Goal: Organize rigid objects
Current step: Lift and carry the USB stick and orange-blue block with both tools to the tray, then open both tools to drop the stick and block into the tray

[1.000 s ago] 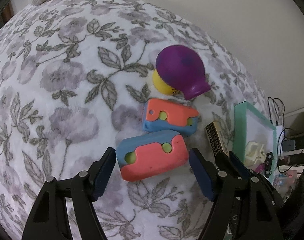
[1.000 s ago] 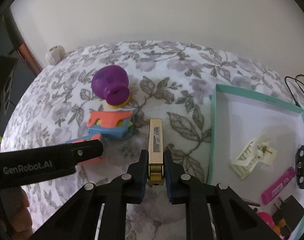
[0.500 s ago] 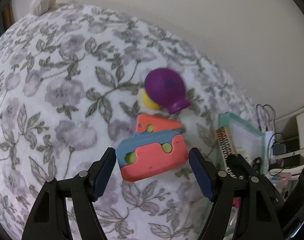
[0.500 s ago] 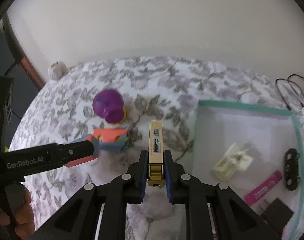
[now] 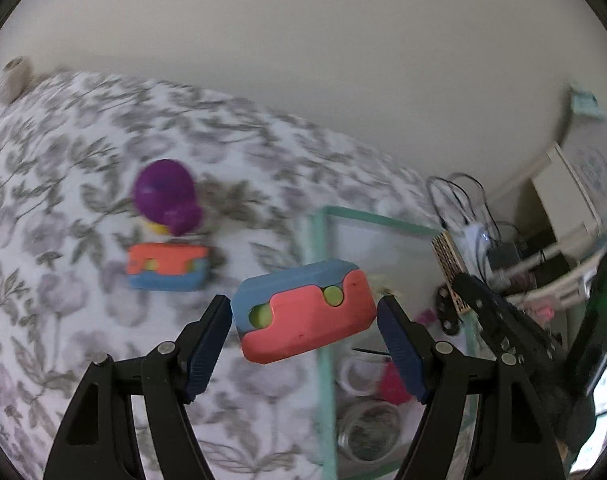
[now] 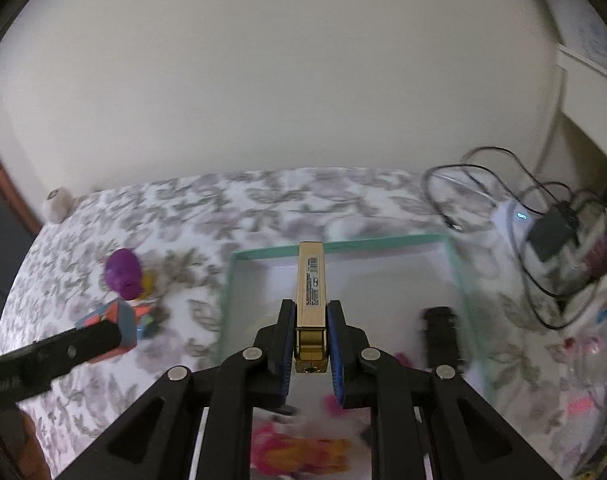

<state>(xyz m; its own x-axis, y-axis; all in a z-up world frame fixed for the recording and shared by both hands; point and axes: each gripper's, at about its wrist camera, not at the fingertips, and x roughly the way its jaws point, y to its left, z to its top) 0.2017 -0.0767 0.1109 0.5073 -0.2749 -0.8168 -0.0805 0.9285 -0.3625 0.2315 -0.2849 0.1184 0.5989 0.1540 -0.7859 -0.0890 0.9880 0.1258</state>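
Observation:
My left gripper is shut on a red-and-blue block and holds it in the air by the left rim of the teal-rimmed white tray. My right gripper is shut on a long gold box and holds it above the tray; the gold box also shows in the left wrist view. A second red-and-blue block and a purple toy on a yellow ball lie on the floral blanket.
The tray holds a black object, pink items and several blurred small things. Cables and a charger lie beyond the tray's right side. A pale round ball sits at the blanket's far left. A wall stands behind.
Both grippers lifted their objects off the blanket and moved right, toward and over the tray. The second block and purple toy stayed in place.

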